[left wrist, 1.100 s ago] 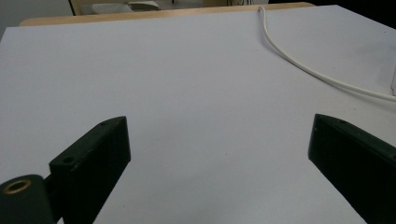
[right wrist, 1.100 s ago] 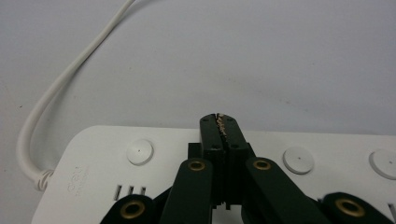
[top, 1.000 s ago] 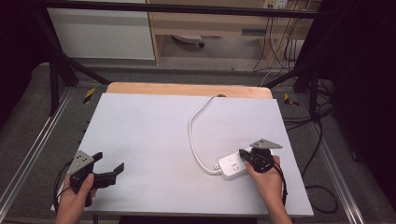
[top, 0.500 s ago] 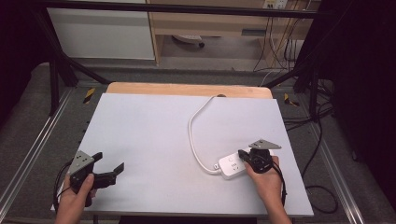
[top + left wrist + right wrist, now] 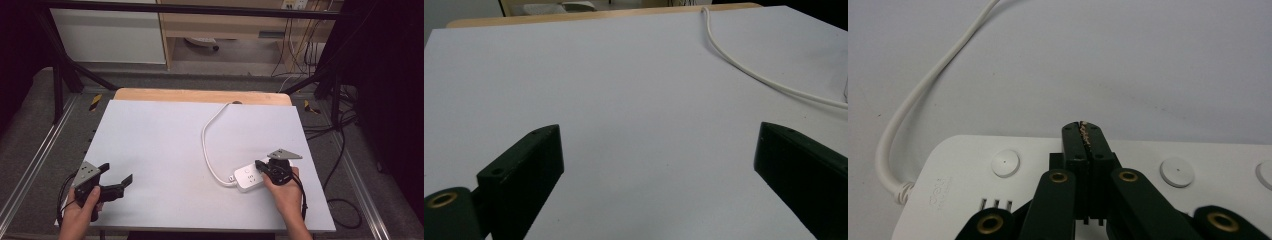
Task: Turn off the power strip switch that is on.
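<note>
A white power strip (image 5: 248, 177) lies flat at the right of the pale grey table (image 5: 160, 140), and its white cable (image 5: 210, 140) loops away toward the table's far edge. My right gripper (image 5: 259, 164) is shut, with its tips over the strip's near end. In the right gripper view the two jaws (image 5: 1083, 127) are pressed together just above the power strip (image 5: 1198, 155), between two round buttons (image 5: 1005, 163); whether they touch it I cannot tell. My left gripper (image 5: 116, 171) stands open at the table's near left, over bare table (image 5: 658, 131) with nothing between its jaws.
The cable (image 5: 744, 70) crosses the far right of the left gripper view. A wooden strip (image 5: 200, 95) borders the table's far edge. Metal rails (image 5: 35, 160) run along both sides, and dark cables (image 5: 345, 150) hang off to the right.
</note>
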Motion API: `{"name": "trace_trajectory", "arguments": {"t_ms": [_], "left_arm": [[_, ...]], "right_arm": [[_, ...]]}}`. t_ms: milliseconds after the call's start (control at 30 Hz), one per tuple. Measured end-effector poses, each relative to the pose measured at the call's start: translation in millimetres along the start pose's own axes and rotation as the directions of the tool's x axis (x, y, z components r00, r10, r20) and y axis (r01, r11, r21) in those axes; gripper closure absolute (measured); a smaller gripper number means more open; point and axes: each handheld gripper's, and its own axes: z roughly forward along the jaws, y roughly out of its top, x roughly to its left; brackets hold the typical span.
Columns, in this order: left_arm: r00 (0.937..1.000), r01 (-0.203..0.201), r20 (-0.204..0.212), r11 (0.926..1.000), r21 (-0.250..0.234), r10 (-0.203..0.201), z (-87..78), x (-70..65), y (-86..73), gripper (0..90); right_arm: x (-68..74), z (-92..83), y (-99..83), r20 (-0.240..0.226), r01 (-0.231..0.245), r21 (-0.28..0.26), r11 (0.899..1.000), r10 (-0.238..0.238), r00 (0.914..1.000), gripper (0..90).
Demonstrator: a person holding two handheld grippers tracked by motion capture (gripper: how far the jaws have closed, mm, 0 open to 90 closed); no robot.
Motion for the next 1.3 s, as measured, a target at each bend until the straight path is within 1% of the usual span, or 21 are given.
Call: {"name": "trace_trajectory", "arguments": {"t_ms": [67,233,300,367,767,1300], "left_arm": [[1.0,0.001,0.0,1.0,-0.001,-0.001,-0.1,0.0,0.0,5.6],[1.0,0.0,0.002,1.0,0.0,0.0,0.2,-0.6,0.0,5.6],[1.0,-0.001,0.003,1.0,-0.001,0.001,0.1,-0.8,0.1,5.6],[1.0,0.003,0.002,1.0,0.0,-0.003,0.4,-1.0,-0.1,5.6],[1.0,0.001,0.003,1.0,0.003,-0.001,0.6,-1.3,-0.1,5.6],[1.0,-0.001,0.002,1.0,0.004,0.001,1.1,-1.2,-0.2,5.6]], "right_arm": [[-1.2,-0.1,0.1,0.008,-0.004,-0.002,1.0,0.004,1.0,90.0],[-2.4,-0.2,-0.3,0.005,-0.002,-0.003,1.0,0.002,1.0,90.0],[-2.0,0.0,-0.3,0.007,0.005,-0.004,1.0,-0.005,1.0,90.0],[-1.9,0.3,-0.3,0.008,0.001,-0.006,1.0,-0.001,1.0,90.0],[-1.2,0.2,-0.9,0.013,0.017,-0.007,1.0,-0.017,0.9998,90.0],[-0.4,0.4,-1.2,0.018,0.018,-0.01,1.0,-0.017,0.9997,90.0]]}}
